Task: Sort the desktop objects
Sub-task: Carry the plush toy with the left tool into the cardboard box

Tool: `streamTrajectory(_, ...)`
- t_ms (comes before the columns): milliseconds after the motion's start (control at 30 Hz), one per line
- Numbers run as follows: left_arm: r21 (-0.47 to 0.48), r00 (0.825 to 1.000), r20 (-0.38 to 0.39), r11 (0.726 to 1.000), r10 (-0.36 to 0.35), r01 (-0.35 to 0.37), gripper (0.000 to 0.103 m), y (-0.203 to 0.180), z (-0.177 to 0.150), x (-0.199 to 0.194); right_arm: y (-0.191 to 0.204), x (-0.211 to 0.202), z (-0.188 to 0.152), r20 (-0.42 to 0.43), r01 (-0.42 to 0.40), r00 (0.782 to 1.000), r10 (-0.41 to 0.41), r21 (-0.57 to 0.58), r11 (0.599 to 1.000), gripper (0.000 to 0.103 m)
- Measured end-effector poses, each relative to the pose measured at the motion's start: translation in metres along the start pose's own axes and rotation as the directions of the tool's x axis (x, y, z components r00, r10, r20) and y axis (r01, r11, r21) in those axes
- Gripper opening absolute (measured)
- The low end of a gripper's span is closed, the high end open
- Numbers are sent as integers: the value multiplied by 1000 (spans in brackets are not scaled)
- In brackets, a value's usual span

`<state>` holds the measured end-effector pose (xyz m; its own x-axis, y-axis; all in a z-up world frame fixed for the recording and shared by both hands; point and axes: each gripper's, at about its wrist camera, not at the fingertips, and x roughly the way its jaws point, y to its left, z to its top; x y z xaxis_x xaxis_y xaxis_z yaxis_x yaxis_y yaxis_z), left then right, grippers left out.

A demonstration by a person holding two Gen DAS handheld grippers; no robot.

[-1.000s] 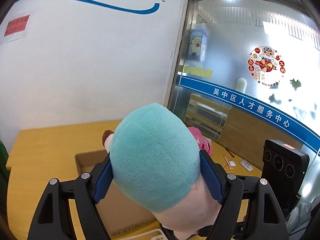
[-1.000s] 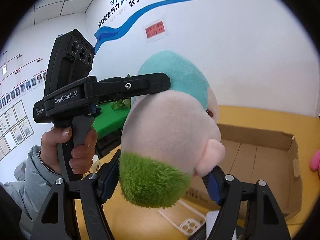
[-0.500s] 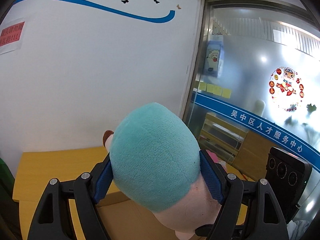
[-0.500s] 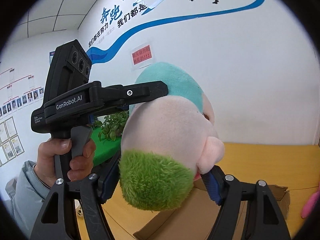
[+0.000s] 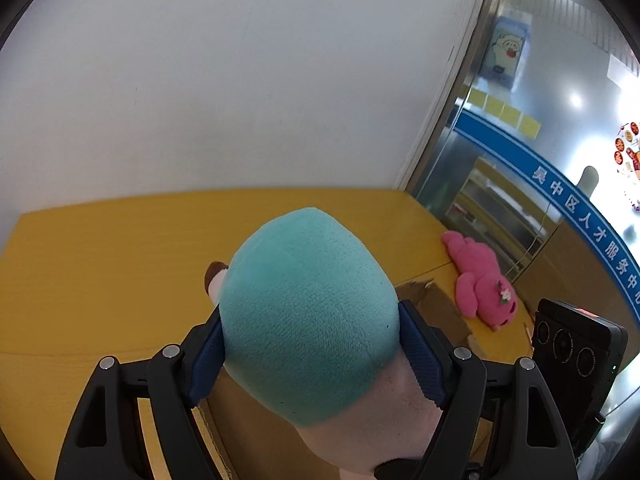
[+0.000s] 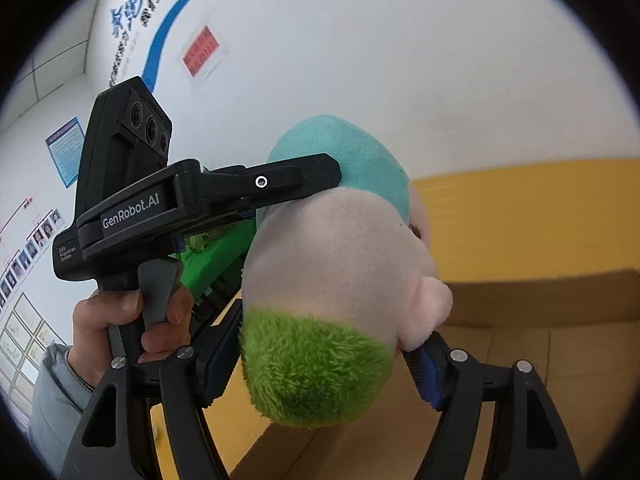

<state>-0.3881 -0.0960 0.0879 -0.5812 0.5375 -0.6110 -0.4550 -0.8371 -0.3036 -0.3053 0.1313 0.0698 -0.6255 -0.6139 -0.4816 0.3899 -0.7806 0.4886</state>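
A public service office: a glass partition [image 5: 520, 168] carries a blue band of Chinese lettering [image 5: 588, 232], and the white wall [image 6: 360, 60] holds slogans, a red notice [image 6: 201, 51] and framed staff photos [image 6: 24, 256].

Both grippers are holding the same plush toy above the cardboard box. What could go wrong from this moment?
1. The left gripper and right gripper both clamp the plush toy; if they move apart, the soft toy may stretch or slip free.
2. The toy hides much of the cardboard box in both views, so a drop could land on its wall or outside.
3. The pink plush lies close beside the box and could be knocked.
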Motion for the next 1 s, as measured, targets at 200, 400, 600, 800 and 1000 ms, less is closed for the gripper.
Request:
streamTrajectory(200,-33,987,-156,999,32,-37,83,29,-49,56,-30,56,-54,-190,21,982,3,125,992,73)
streamTrajectory(400,2,960,-267,996,85,-88,80,26,-69,89,-36,95,-99,-414,12,907,73,199,980,75)
streamTrajectory(600,-45,962,-261,994,85,-100,80,40,-75,93,-31,69,-111,-436,-33,895,93,144,989,78)
streamTrajectory(800,-41,963,-251,993,100,-114,82,41,-77,88,-44,54,-118,-404,-46,909,97,136,990,77)
streamTrajectory(1000,-77,984,-145,990,106,-118,81,40,-60,52,-40,56,-128,-411,-44,908,86,110,993,77)
